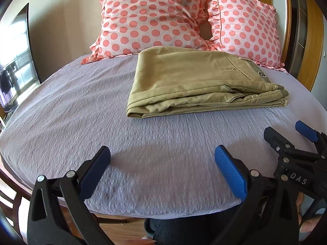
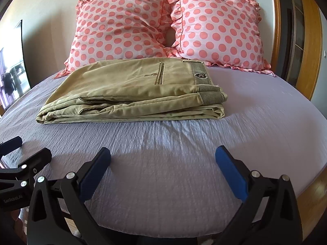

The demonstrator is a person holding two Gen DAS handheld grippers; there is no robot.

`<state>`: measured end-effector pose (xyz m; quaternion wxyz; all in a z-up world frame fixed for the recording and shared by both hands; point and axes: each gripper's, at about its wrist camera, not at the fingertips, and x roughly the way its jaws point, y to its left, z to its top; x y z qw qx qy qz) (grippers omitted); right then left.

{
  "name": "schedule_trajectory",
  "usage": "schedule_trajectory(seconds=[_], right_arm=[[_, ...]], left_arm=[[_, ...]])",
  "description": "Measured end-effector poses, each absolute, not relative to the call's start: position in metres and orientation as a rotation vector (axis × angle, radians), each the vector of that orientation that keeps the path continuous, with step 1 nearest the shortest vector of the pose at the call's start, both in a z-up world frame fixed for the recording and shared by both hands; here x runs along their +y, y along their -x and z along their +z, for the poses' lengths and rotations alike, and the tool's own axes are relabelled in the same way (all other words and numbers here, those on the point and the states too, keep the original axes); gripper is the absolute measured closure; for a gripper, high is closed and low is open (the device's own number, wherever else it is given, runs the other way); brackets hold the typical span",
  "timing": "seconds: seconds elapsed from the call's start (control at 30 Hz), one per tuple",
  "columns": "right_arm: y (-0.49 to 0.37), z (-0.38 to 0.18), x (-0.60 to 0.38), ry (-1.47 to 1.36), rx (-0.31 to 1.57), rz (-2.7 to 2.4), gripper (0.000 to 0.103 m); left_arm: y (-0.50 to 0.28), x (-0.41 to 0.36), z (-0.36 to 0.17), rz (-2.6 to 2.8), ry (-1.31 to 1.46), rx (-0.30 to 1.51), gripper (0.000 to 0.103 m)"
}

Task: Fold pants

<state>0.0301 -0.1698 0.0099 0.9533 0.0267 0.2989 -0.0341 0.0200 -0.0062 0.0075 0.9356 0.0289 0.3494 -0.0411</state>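
Khaki pants [image 1: 200, 81] lie folded into a flat stack on the lavender bed sheet [image 1: 81, 112], in front of the pillows; in the right wrist view they [image 2: 132, 94] sit left of centre with the waistband at the right. My left gripper [image 1: 162, 159] is open and empty near the bed's front edge, well short of the pants. My right gripper [image 2: 163, 159] is open and empty, also back from the pants. The right gripper shows at the right of the left wrist view [image 1: 286, 134]; the left gripper shows at the left of the right wrist view [image 2: 26, 149].
Two pink polka-dot pillows [image 2: 122, 26] [image 2: 220, 30] lean against the wall behind the pants. A wooden bed frame [image 2: 306, 65] rises at the right. A mirror or screen [image 1: 16, 57] stands at the left. The person's dark trouser leg [image 1: 194, 228] shows below the bed edge.
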Motion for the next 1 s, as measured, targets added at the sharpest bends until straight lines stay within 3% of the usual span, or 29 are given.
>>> schedule_trajectory(seconds=[1.0], right_arm=[[-0.0297,0.0096,-0.1705,-0.053,0.606,-0.066,0.001]], left_arm=[[-0.0211,-0.0051,0.0086,-0.087,-0.059,0.715,0.002]])
